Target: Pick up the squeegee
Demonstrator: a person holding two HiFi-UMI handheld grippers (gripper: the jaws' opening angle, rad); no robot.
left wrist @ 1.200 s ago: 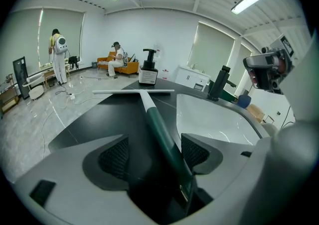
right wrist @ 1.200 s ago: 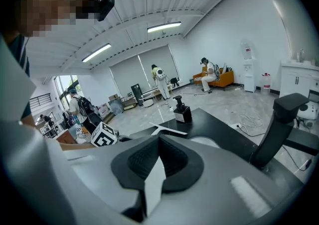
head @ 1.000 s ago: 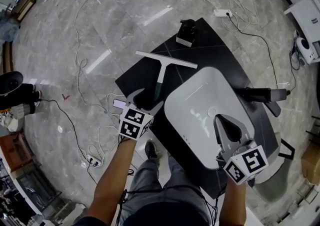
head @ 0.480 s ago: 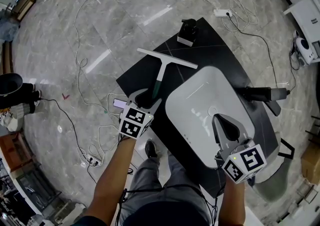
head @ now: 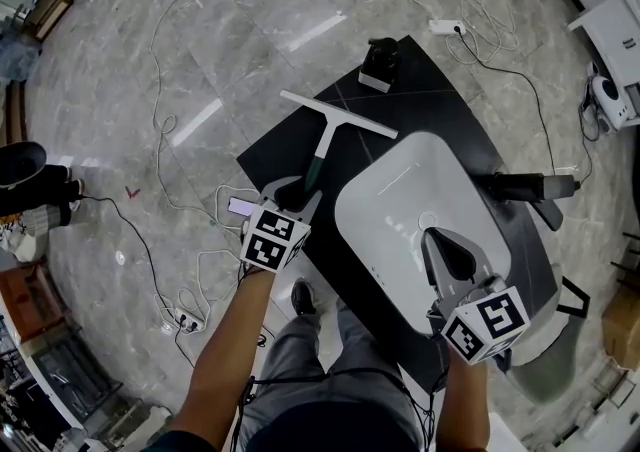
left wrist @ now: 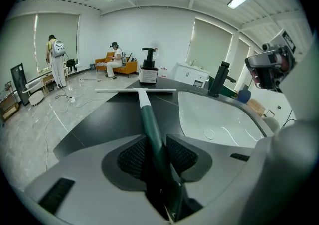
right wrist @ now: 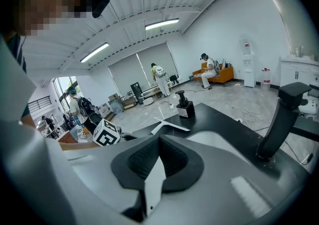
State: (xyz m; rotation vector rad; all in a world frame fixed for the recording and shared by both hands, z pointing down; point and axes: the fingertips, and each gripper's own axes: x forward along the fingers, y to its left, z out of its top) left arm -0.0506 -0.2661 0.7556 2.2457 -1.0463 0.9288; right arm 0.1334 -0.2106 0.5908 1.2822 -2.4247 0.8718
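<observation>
1. L gripper (left wrist: 157,152): jaws have just been closing; pads now pinch the green handle of the squeegee (left wrist: 149,124).
2. Squeegee lies flat on black countertop (head: 420,90), blade end away from gripper, just left of white sink (head: 390,210).
3. R gripper (right wrist: 157,157): jaws pressed together, hovers over sink.

Near end of the squeegee (head: 322,145) handle hidden between the jaws of the left gripper (head: 294,191).
</observation>
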